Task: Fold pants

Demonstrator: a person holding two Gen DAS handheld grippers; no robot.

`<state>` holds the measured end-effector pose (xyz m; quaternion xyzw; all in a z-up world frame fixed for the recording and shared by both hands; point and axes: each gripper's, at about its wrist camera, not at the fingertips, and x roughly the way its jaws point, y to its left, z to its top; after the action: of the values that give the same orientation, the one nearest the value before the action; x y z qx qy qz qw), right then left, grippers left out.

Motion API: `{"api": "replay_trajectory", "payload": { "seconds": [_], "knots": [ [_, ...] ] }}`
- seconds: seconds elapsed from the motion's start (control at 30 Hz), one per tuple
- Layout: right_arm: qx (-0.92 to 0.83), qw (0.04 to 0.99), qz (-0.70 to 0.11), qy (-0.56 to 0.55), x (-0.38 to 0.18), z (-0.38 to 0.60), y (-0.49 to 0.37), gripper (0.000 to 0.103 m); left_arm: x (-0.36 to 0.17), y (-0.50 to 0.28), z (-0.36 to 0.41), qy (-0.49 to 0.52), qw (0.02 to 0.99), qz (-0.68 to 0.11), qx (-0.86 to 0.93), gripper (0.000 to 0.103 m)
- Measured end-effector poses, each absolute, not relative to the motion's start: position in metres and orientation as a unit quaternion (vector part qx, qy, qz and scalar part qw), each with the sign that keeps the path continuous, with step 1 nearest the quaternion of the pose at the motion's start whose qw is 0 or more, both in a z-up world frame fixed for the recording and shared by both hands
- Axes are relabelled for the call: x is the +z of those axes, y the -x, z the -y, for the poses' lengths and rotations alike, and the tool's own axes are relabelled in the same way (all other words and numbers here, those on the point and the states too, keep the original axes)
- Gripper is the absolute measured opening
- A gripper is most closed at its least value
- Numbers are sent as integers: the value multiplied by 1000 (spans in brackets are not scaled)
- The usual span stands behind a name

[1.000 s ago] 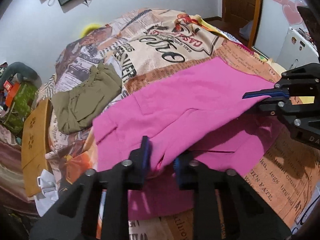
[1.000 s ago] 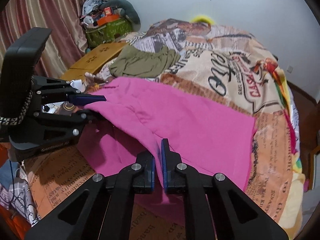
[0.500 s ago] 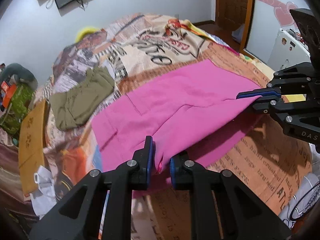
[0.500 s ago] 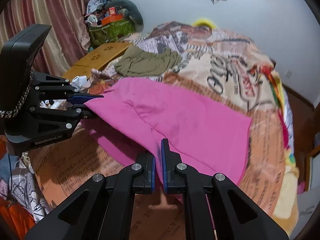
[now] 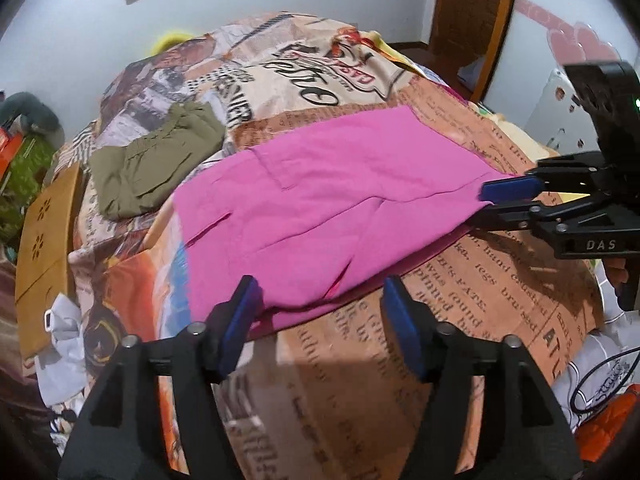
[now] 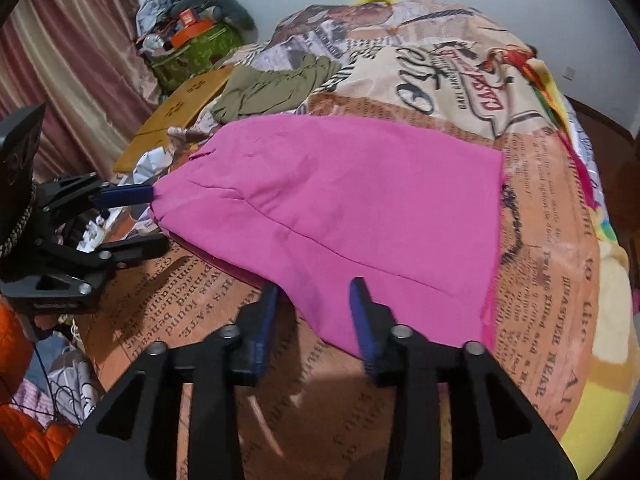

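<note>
Both sets of fingers (image 5: 248, 292) are opening; pink pants (image 5: 320, 200) edge lies loose between them. Withdrawing carelessly could snag the fold.

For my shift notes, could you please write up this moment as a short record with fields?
surface: bed with a newspaper-print cover
main item: pink pants, lying folded over on the cover
other clothing: olive garment, crumpled beyond the pants, apart from them
left gripper: jaws opening, near edge of the pants between them, pads not pressing
right gripper: jaws opening, pants edge between them, pads not pressing
fold status: one fold laid down, cloth being released
beside the bed: wooden board
</note>
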<state>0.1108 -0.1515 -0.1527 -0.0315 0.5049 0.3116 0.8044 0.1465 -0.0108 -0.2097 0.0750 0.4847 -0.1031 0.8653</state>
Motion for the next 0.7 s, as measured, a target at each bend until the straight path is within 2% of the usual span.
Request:
{"api": "replay_trajectory", "payload": {
  "seconds": [0.13, 0.27, 0.33, 0.7],
  "knots": [
    [298, 813, -499, 7, -142, 168, -106, 37, -199, -144, -14, -30, 869, -487, -83, 71],
    [279, 831, -482, -17, -130, 186, -102, 40, -190, -145, -42, 13, 877, -478, -55, 79],
    [263, 840, -474, -25, -126, 196, -102, 43, -191, -149, -51, 23, 877, -478, -38, 79],
    [192, 832, -516, -69, -161, 231, -107, 43, -234, -170, -64, 79, 843, -532, -23, 79]
  ]
}}
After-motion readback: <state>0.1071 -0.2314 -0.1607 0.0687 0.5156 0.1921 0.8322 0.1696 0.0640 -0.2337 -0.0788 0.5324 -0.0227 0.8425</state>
